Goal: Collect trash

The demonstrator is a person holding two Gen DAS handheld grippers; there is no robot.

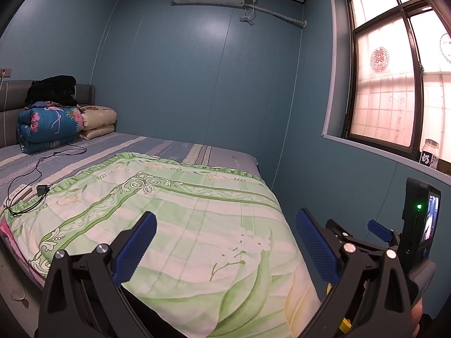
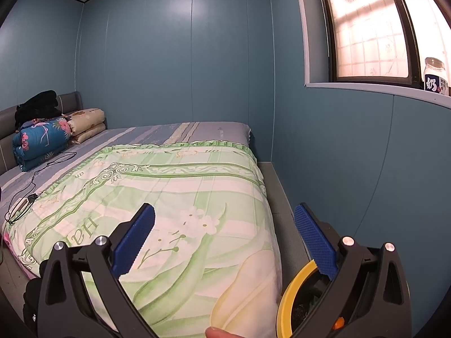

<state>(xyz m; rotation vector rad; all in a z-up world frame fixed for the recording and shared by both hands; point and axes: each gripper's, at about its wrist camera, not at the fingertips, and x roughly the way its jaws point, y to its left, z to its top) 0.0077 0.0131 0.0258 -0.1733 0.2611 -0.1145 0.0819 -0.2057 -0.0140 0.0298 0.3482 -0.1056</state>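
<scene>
My left gripper (image 1: 225, 219) is open and empty above the foot of the bed with the green floral quilt (image 1: 174, 211). My right gripper (image 2: 224, 214) is open and empty too, over the same quilt (image 2: 174, 197); part of it shows at the right of the left wrist view (image 1: 379, 228). A yellow-rimmed bin (image 2: 293, 290) with dark contents stands low beside the bed, under my right gripper's right finger. A glass jar with a dark label (image 2: 435, 77) stands on the window sill; it also shows in the left wrist view (image 1: 430, 155).
A black cable and charger (image 1: 39, 188) lie on the bed's left side. Folded quilts (image 1: 50, 124) and dark clothing (image 1: 53, 86) are stacked at the headboard. A blue wall (image 1: 324, 169) runs close along the bed's right side. A fingertip (image 2: 217, 332) shows at the bottom edge.
</scene>
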